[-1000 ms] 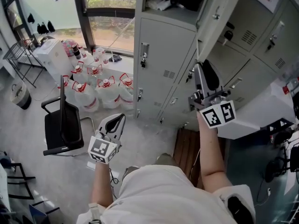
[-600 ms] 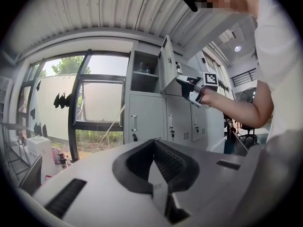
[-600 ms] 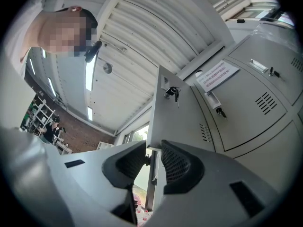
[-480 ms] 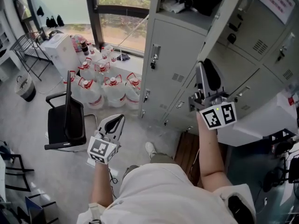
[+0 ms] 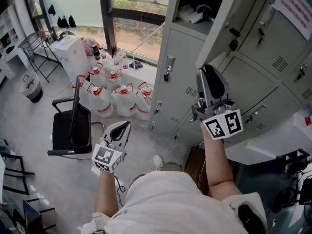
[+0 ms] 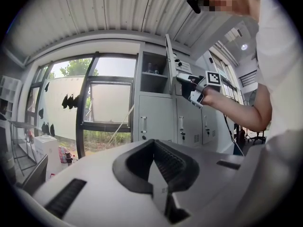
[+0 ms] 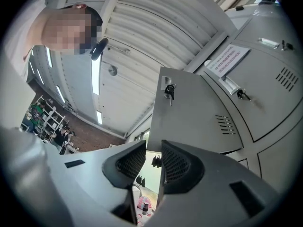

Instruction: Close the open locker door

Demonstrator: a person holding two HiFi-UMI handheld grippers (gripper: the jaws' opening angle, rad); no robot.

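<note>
Left gripper (image 6: 152, 144) sits low, jaws together, empty. Right gripper (image 7: 152, 148), jaws slightly apart and pinching nothing, is at the lower free corner of the open door (image 5: 220, 27). Best push flat on its outer face toward the locker (image 5: 183, 52) in 1 steady swing.

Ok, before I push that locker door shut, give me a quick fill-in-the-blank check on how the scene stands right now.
1. The open locker door belongs to the ___ row of the lockers.
2. The right gripper is raised close to that door, its jaws ___.
3. The left gripper hangs low over the floor, its jaws ___.
4. The water jugs by the window have ___ caps.

Missing words: top; open; shut; red.
</note>
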